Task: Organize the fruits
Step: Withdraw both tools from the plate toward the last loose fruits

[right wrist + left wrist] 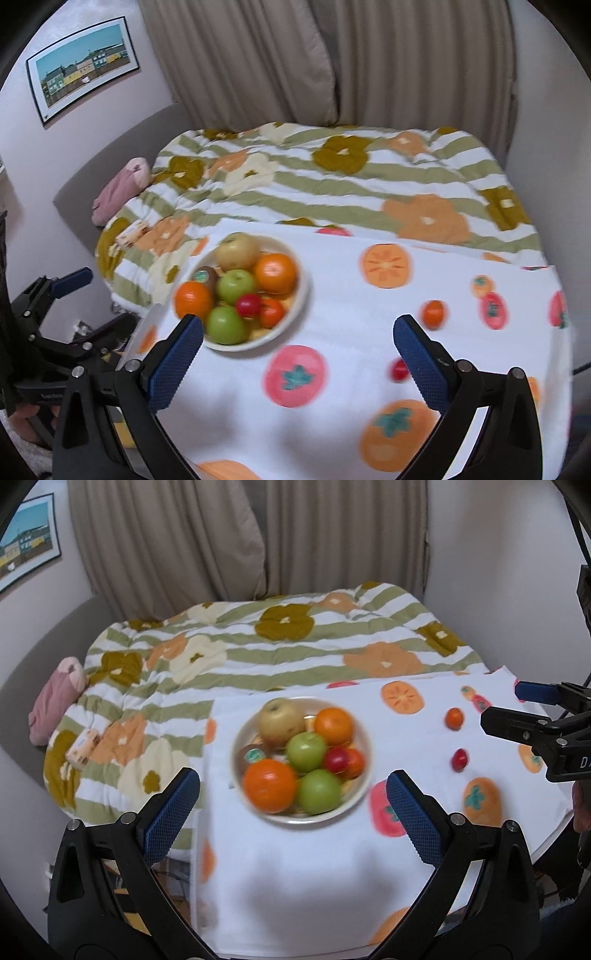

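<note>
So the bowl (354, 801) sits on the white fruit-print cloth (295, 867) and it's packed: a yellowish apple (281, 716) at the bowl's far side, an orange (333, 726) beside it, a green apple (306, 752) in the middle, a kiwi (251, 756) with a sticker on the bowl's left, a second orange (269, 785) and second green apple (319, 792) at the near rim, plus a small red fruit (337, 759) and a small orange one (355, 762) tucked on the right.

Two little fruits are outside, well to the bowl's right on the cloth: a small orange one (454, 718) and a small red one (460, 760), apart from each other.

Left gripper (293, 797) hangs near side of the bowl, jaws spread wide, nothing between the pads. Right gripper (298, 343) is the same deal, wide apart and empty, off to the bowl's right.

Beyond the bowl there's a striped flowery quilt (258, 653), curtains (240, 535) behind that, and a framed picture (83, 66) on the wall up left.
</note>
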Demonstrator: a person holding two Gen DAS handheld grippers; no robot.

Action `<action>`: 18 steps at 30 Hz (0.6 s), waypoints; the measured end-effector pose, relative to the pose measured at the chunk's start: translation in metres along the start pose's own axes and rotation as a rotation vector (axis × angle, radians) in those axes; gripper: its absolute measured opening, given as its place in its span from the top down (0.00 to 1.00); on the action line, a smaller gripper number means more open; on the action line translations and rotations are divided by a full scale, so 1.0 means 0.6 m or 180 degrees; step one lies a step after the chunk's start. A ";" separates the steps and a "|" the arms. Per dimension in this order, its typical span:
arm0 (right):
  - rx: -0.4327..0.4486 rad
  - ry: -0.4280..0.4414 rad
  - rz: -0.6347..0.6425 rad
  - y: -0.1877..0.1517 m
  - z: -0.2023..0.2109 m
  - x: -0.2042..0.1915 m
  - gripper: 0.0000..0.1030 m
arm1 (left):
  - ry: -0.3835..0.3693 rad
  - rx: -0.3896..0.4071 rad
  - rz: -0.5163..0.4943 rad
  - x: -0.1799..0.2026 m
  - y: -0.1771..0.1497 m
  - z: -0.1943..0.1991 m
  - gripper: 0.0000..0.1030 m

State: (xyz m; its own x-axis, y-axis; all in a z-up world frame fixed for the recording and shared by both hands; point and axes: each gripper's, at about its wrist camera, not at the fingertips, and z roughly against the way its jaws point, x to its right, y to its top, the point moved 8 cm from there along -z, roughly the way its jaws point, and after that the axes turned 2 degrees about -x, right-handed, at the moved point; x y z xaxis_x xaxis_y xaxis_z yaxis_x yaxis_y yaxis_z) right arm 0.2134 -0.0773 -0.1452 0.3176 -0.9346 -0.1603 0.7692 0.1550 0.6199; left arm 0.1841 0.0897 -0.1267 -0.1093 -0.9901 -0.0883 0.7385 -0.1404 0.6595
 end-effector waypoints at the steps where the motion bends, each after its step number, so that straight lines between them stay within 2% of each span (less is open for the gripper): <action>1: 0.0002 -0.0037 -0.0002 -0.001 0.006 0.013 0.00 | -0.0014 0.0012 -0.0004 0.016 0.004 0.002 0.00; 10: -0.0061 -0.0163 0.0072 -0.012 0.036 0.133 0.00 | -0.0149 -0.0047 -0.0076 0.134 0.015 -0.012 0.00; 18: -0.0219 -0.0067 0.0295 -0.020 0.007 0.214 0.00 | -0.0257 -0.0378 -0.0026 0.221 -0.006 -0.069 0.00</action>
State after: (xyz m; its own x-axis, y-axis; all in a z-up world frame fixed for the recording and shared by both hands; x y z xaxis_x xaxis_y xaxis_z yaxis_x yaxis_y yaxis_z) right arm 0.2426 -0.2007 -0.1703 0.3778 -0.9217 -0.0882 0.7735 0.2619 0.5771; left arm 0.1943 -0.0412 -0.1715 -0.1653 -0.9858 -0.0299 0.8103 -0.1531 0.5657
